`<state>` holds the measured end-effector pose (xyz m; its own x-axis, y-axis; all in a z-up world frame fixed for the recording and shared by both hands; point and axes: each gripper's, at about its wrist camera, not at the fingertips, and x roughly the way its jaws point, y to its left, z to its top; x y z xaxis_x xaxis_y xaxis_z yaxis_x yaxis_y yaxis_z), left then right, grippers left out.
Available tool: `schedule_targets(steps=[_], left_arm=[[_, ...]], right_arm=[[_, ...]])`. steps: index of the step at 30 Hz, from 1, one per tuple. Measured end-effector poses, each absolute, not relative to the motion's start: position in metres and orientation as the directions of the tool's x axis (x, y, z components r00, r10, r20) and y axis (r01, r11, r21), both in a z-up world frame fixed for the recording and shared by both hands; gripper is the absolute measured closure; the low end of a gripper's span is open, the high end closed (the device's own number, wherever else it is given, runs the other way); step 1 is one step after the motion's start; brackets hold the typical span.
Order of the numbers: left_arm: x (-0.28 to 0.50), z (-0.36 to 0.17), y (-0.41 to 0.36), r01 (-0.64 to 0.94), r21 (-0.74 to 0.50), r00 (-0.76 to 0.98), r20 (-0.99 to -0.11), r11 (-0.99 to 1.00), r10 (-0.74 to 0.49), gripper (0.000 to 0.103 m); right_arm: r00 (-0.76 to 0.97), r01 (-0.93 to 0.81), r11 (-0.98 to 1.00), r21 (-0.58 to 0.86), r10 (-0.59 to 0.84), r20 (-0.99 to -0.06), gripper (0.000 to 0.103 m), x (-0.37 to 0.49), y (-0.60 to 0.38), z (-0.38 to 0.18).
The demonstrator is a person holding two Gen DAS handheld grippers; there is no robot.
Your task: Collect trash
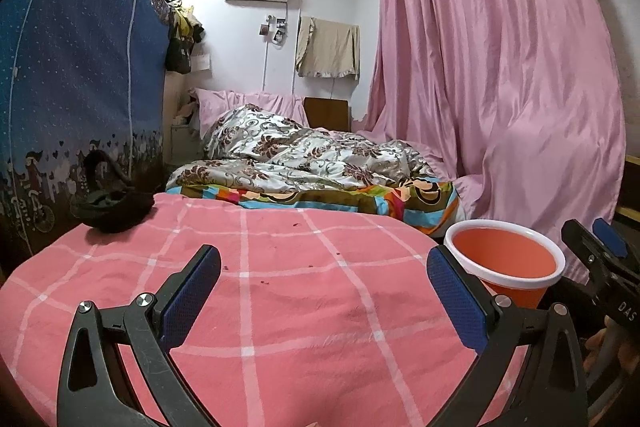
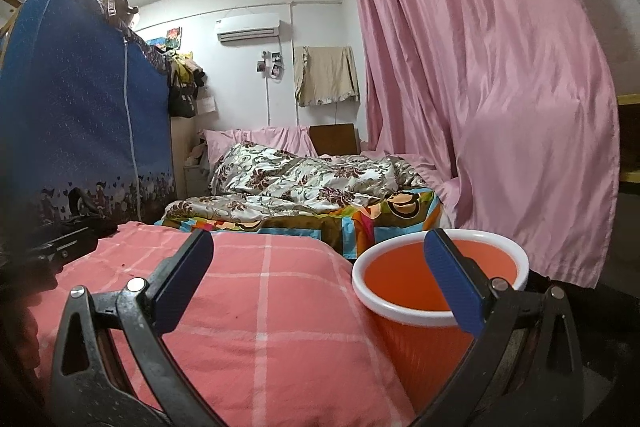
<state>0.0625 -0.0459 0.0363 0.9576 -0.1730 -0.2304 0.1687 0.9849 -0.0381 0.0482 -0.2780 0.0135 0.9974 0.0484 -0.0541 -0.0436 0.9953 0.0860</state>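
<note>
Both claws, left gripper (image 1: 324,287) and right gripper (image 2: 320,271), gape wide and empty. You're probably still searching; only tiny dark specks (image 1: 297,225) dot the pink cover (image 1: 280,327) beside the orange bin (image 2: 440,291).

Both the left tool (image 1: 324,291) and right tool (image 2: 320,279) are spread wide, holding nothing.

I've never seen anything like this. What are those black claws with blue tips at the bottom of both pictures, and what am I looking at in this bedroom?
Each claw is a hand-held gripper; a person carries one in each hand, with a wide-angle camera mounted on it looking along the two fingers. One picture comes from the left gripper, the other from the right gripper. Both are open and hold nothing. They hover over a pink checked blanket with small dark crumbs and a dark cloth at its far left corner. Beside it stands an orange bin with a white rim, which looks empty.
</note>
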Motion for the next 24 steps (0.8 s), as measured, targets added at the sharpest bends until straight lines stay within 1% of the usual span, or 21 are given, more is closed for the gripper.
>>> schedule_targets(steps=[11,19,24], left_arm=[[0.034,0.019,-0.032,0.124,-0.019,0.968,-0.219,0.992,-0.125,0.002],[0.024,0.004,-0.019,0.115,-0.036,0.968,-0.221,0.993,-0.12,0.002],[0.019,-0.004,-0.008,0.1,-0.052,0.968,-0.224,0.994,-0.109,0.002]], right_arm=[[0.999,-0.053,0.997,0.062,0.053,-0.006,0.0,0.013,-0.257,0.007],[0.998,-0.055,0.996,0.076,0.056,-0.024,0.0,0.003,-0.248,-0.005],[0.997,-0.069,0.996,0.06,0.071,-0.033,0.0,0.004,-0.239,-0.009]])
